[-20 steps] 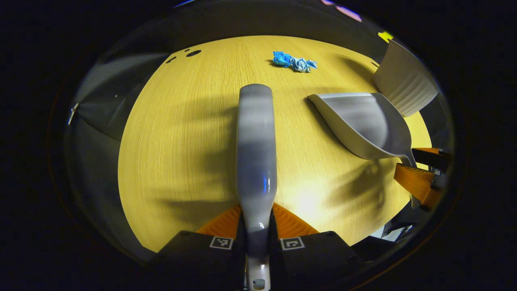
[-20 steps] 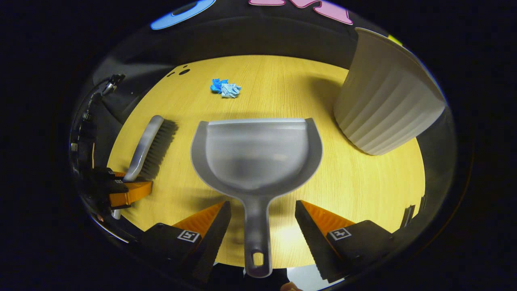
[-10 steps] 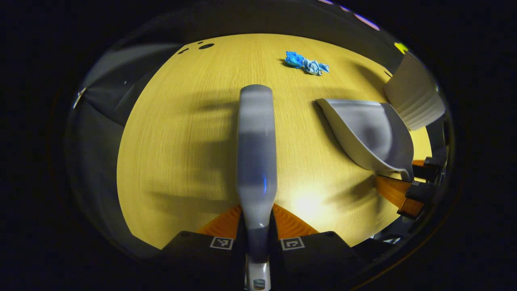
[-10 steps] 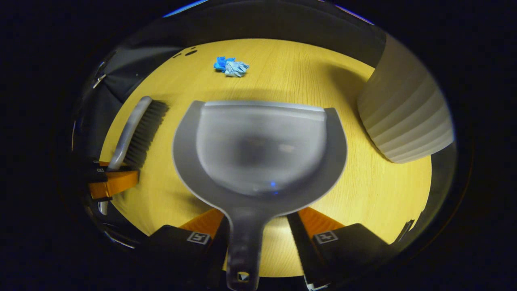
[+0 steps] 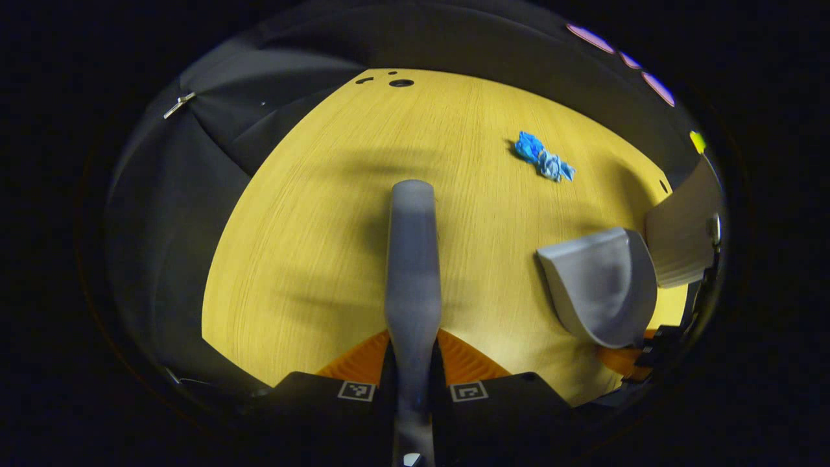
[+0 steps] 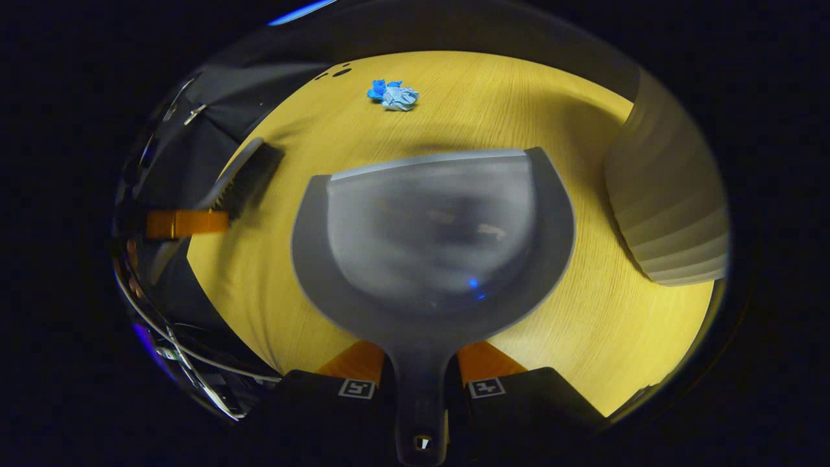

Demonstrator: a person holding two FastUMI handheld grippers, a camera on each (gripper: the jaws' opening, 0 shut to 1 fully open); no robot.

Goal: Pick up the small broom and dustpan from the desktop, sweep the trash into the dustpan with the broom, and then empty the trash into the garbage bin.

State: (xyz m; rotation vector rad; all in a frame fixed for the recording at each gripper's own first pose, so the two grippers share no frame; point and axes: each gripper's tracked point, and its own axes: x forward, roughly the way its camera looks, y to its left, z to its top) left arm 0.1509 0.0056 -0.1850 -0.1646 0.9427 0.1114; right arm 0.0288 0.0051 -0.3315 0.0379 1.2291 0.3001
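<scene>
Clamping grey plastic broom [image 5: 413, 259] at lower centre, left hand-held gripper [image 5: 413, 363]; right hand-held gripper [image 6: 420, 371] pinches grey plastic dustpan [image 6: 433, 233] handle; crumpled blue trash [image 6: 393, 95] upper centre on yellow wooden counter [image 6: 583, 337].

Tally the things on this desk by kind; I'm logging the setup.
Broom: 1
Dustpan: 1
Garbage bin: 1
Blue crumpled trash: 1
Total: 4

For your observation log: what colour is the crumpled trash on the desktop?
Blue, in two shades; the trash shows best in the left gripper view.
</scene>
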